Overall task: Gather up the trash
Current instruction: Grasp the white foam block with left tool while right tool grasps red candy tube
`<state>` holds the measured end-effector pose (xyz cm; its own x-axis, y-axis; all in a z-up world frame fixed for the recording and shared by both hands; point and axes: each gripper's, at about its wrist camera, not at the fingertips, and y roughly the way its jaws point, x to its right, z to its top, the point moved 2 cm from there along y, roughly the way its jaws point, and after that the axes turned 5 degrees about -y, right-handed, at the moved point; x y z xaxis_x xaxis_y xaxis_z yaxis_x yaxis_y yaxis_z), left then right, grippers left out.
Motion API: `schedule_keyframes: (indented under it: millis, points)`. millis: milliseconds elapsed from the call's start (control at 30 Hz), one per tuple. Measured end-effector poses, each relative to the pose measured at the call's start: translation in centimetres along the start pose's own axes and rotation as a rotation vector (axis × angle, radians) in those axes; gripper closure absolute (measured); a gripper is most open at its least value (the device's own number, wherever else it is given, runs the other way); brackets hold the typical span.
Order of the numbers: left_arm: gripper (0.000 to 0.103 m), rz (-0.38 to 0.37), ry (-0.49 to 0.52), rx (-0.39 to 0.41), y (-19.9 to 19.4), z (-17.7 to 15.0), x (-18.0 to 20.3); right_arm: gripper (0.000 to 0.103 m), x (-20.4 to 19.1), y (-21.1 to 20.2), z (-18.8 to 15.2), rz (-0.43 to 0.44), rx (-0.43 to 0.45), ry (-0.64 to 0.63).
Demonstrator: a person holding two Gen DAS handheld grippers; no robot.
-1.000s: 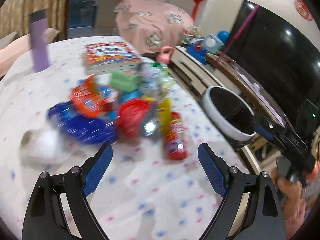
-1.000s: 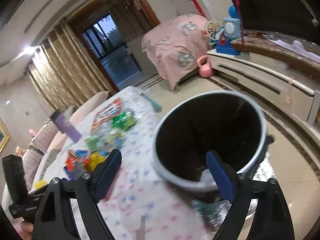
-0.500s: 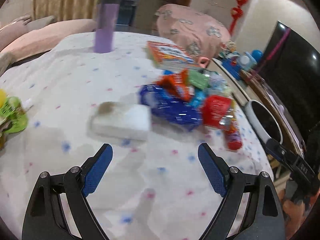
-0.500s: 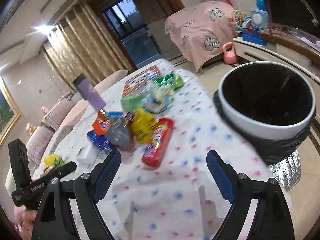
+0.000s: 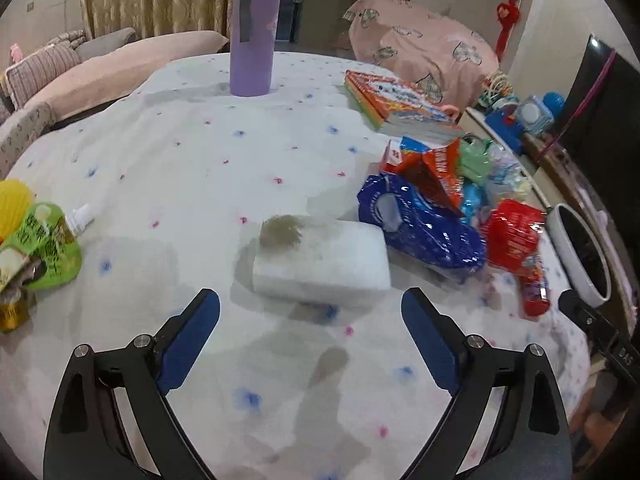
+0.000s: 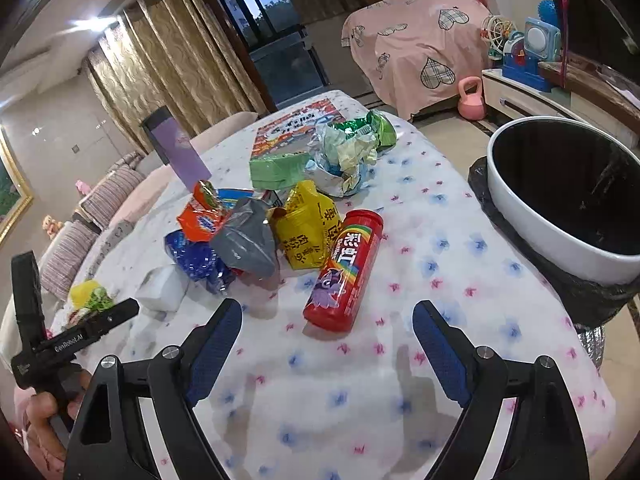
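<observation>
Facing bare cloth (image 6: 400, 360), right tongs (image 6: 327, 344) agape beside bin (image 6: 520, 216).

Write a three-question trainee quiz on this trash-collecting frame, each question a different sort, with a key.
1. True or false: the right gripper is shut on the red candy tube.
2. Which object lies directly ahead of the left gripper? A) purple tumbler B) white foam block C) book
3. Fill in: the bin stands beside the table, on the ____ side of the right wrist view.

Key: 1 false, both grippers are open and empty; 2 B; 3 right.
</observation>
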<state>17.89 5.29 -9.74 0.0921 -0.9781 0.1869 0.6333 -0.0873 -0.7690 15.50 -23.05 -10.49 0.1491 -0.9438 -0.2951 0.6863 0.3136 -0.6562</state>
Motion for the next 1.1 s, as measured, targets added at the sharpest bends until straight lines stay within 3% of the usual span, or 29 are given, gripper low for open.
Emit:
schedule_keyframes:
  millis: [133,300,367,400,433,500,567,767,1100]
  points:
    - [0.006,0.06,0.027,-0.021,1.7,0.3,0.4,0.014,-0.3,1.3,0.5,-0.031,-0.016,-0.024]
    - [0.0,0.058,0.014,-0.036,3.1,0.5,0.3,0.015,-0.9,3.4,1.2,-0.089,-0.052,-0.066]
    - [0.0,0.037,0.013,-0.036,3.2,0.5,0.4,0.023,-0.8,4.3,1.2,-0.095,-0.074,-0.064]
    - [0.0,0.039,0.021,-0.031,3.2,0.5,0.5,0.04,-0.8,4.6,1.1,-0.098,-0.084,-0.064]
    - [0.003,0.035,0.03,-0.027,3.2,0.4,0.7,0.059,-0.6,4.9,1.0,-0.109,-0.096,-0.061]
    - [0.021,-0.005,0.04,-0.029,3.0,0.3,1.1,0.062,-0.4,4.5,0.9,-0.094,-0.088,-0.053]
    - [0.052,-0.079,0.044,-0.04,2.6,0.2,1.5,0.065,-0.2,4.1,0.8,-0.081,-0.082,-0.051]
    - [0.065,-0.13,0.049,-0.027,1.0,-0.6,2.4,0.069,0.6,1.6,-0.2,-0.03,-0.05,-0.02]
    - [0.068,-0.228,0.051,0.02,-3.8,-1.7,3.5,0.072,0.8,-2.0,-0.9,0.017,0.008,-0.004]
